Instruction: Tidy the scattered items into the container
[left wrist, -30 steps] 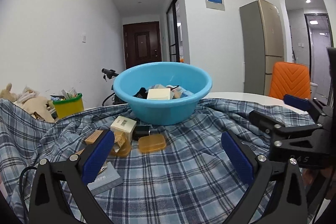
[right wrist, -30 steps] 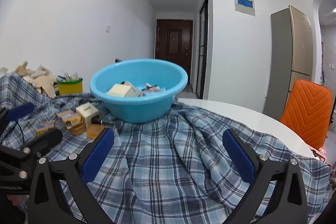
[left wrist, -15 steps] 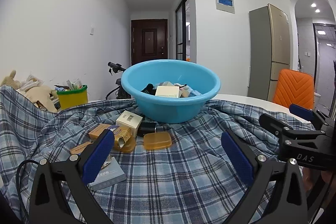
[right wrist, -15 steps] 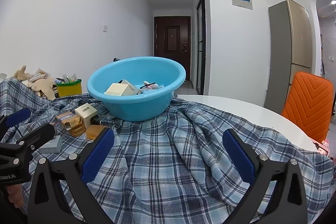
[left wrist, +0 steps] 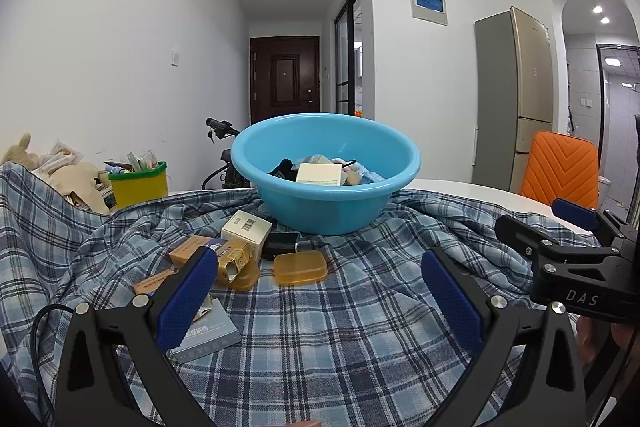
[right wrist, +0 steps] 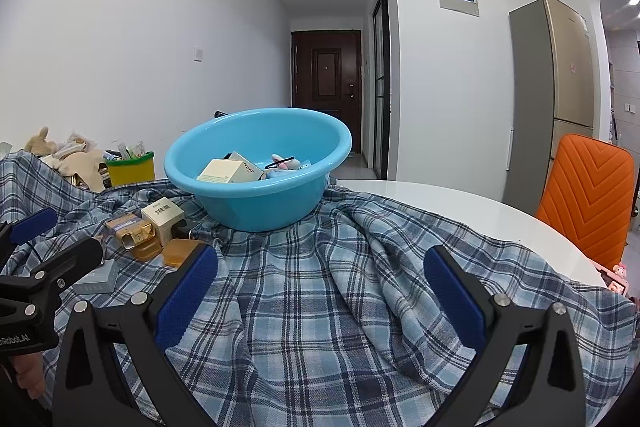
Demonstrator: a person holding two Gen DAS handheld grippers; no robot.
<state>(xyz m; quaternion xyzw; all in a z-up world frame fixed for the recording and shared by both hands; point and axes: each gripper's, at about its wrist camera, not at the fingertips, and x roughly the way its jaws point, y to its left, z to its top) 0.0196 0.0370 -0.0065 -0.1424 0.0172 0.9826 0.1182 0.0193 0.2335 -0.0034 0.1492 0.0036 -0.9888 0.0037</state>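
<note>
plaid cloth (left wrist: 320, 339) over white table. blue basin (left wrist: 326, 187) sits mid-cloth, part filled. loose boxes (left wrist: 246, 229) and amber soap (left wrist: 300, 267) lie just before it. left gripper (left wrist: 320, 301) and right gripper (right wrist: 320, 301) both spread wide, empty.

Left claw (left wrist: 316, 291) pad covers part of the grey box (left wrist: 208, 333) and the brown cartons behind it. Basin (left wrist: 326, 171) wall hides most of its contents; small items far inside too jumbled to name. Box print unreadable. Right claw (left wrist: 568, 227) cut off at right edge. Tabletop (right wrist: 440, 199) mostly under plaid cloth (right wrist: 320, 307). Bike (left wrist: 218, 131) behind basin mostly hidden.
</note>
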